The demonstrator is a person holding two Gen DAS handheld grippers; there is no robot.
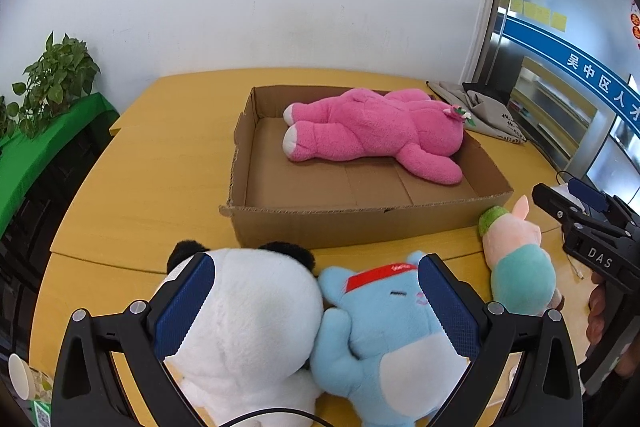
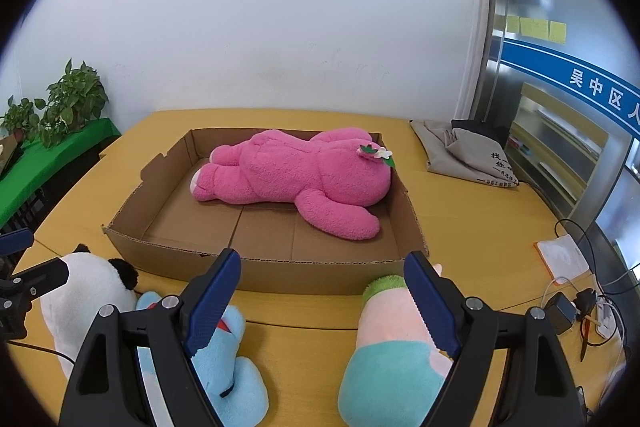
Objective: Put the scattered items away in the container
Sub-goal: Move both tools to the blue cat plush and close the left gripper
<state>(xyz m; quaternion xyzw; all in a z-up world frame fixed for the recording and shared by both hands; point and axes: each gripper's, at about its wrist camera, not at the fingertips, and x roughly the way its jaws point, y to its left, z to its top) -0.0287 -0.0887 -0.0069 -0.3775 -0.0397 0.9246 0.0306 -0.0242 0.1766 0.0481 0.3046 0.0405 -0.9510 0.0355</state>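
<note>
So far only the pink bear (image 2: 296, 183) lay in the box (image 2: 320, 277) at twelve o'clock; panda (image 1: 244, 327), blue cat (image 1: 384, 331) and pig (image 2: 392, 343) waited outside, left tongs (image 1: 316, 307) and right tongs (image 2: 324, 303) both apart.

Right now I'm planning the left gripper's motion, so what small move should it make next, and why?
Probably shift the left gripper sideways to centre on one toy. Its open jaws straddle both the panda plush and the blue plush, which lie pressed together, so closing now would likely pinch both. The cardboard box just beyond has free floor beside the pink bear.
</note>
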